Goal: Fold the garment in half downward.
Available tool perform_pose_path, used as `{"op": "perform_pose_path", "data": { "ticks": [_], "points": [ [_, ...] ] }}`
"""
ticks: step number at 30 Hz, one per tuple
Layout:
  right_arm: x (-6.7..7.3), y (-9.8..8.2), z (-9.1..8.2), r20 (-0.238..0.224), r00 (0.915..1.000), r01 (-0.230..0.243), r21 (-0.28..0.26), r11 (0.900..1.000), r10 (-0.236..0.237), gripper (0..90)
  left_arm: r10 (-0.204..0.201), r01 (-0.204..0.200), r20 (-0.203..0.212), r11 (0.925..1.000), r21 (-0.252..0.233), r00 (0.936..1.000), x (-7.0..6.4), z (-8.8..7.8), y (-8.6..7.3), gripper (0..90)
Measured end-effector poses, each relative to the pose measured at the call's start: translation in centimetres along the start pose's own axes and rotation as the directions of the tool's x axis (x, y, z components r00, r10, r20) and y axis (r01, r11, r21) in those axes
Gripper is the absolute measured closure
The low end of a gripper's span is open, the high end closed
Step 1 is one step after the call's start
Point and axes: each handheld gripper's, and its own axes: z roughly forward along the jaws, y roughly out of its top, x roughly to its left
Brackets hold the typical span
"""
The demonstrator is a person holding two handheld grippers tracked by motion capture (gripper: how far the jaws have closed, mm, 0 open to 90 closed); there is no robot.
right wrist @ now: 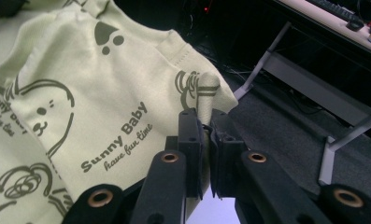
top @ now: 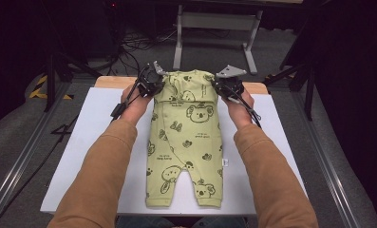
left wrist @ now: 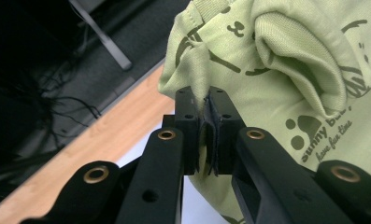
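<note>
romper (top: 186, 137): centre frame, top lifted off counter (top: 81, 156)
L hand-held gripper (top: 153, 84): pinching romper shoulder
R hand-held gripper (top: 226, 86): same, other shoulder

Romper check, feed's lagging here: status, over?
Left gripper and right gripper shut on romper shoulders. Top edge lifted, legs on the white table. Nothing in the way.

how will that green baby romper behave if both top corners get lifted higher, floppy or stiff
Probably very floppy: the green baby romper already bunches and folds where the left gripper and right gripper pinch its top corners. It looks like thin, light knit, so the legs would likely dangle and sway. A slip seems unlikely, since the cloth sits deep between the closed fingers.
</note>
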Motion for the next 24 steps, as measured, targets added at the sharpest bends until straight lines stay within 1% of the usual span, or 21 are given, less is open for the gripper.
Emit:
{"op": "perform_pose_path", "data": {
  "ticks": [2, 5, 7, 8, 9, 10, 11, 13, 14, 15, 17, 19, 20, 24],
  "points": [
    [0.0, 0.2, -0.2, 0.005, 0.9999, 0.014, -0.004, 1.0, -0.014, 84.1, -0.005, 0.005, 0.0, 1.0, -0.002, 1.0, 0.1, -0.1, 0.0, 84.4],
    [0.1, 0.5, -0.4, 0.006, 1.0, 0.008, -0.02, 1.0, -0.008, 84.2, -0.025, 0.025, 0.005, 0.9997, 0.006, 0.9997, 0.1, -0.2, 0.0, 84.4],
    [0.3, 0.5, -0.4, 0.006, 0.9998, 0.017, -0.018, 1.0, -0.017, 84.2, -0.021, 0.021, 0.014, 0.9998, 0.007, 0.9997, 0.0, -0.4, -0.2, 84.4],
    [0.4, 0.5, -0.5, 0.003, 0.9997, 0.026, -0.015, 1.0, -0.026, 84.1, -0.013, 0.013, 0.018, 0.9999, 0.002, 0.9998, -0.1, -0.6, -0.3, 84.4],
    [0.5, 0.2, -0.9, -0.006, 0.9992, 0.039, -0.024, 0.999, -0.039, 84.1, -0.005, 0.005, 0.026, 1.0, -0.005, 0.9996, -0.1, -0.9, -0.5, 84.4],
    [0.5, 0.2, -0.9, -0.006, 0.9992, 0.039, -0.024, 0.999, -0.039, 84.1, 0.001, 0.0, 0.04, 0.9999, -0.015, 0.9992, -0.1, -1.1, -0.7, 84.4],
    [0.4, -0.1, -1.4, -0.019, 0.9994, 0.03, -0.031, 0.999, -0.031, 84.1, -0.007, 0.008, 0.052, 0.9998, -0.02, 0.9986, 0.0, -1.3, -1.0, 84.5],
    [0.4, -0.2, -1.6, -0.027, 0.9994, 0.022, -0.032, 0.999, -0.023, 84.1, -0.019, 0.02, 0.073, 0.9995, -0.023, 0.9972, 0.0, -1.6, -1.3, 84.5],
    [0.4, -0.3, -1.7, -0.031, 0.9993, 0.021, -0.034, 0.999, -0.022, 84.1, -0.021, 0.024, 0.075, 0.9992, -0.031, 0.997, -0.1, -1.8, -1.4, 84.5],
    [0.5, -0.4, -2.0, -0.034, 0.999, 0.026, -0.036, 0.999, -0.027, 84.2, -0.014, 0.017, 0.074, 0.9993, -0.033, 0.9972, -0.2, -2.0, -1.5, 84.5],
    [0.7, -0.4, -2.3, -0.039, 0.999, 0.02, -0.041, 0.999, -0.021, 84.1, -0.001, 0.003, 0.072, 0.9993, -0.036, 0.9974, -0.4, -2.2, -1.7, 84.6],
    [0.9, -0.6, -2.9, -0.049, 0.9986, 0.02, -0.054, 0.998, -0.022, 84.2, 0.002, 0.001, 0.078, 0.9991, -0.043, 0.997, -0.4, -2.5, -1.8, 84.6],
    [0.9, -0.6, -2.9, -0.049, 0.9986, 0.02, -0.054, 0.998, -0.022, 84.2, 0.0, 0.004, 0.081, 0.999, -0.044, 0.9967, -0.4, -2.7, -1.9, 84.6],
    [1.2, -0.8, -3.9, -0.059, 0.9979, 0.02, -0.076, 0.997, -0.025, 84.2, 0.001, 0.006, 0.099, 0.9975, -0.07, 0.9951, -0.7, -3.5, -2.3, 84.5]
  ]
}}
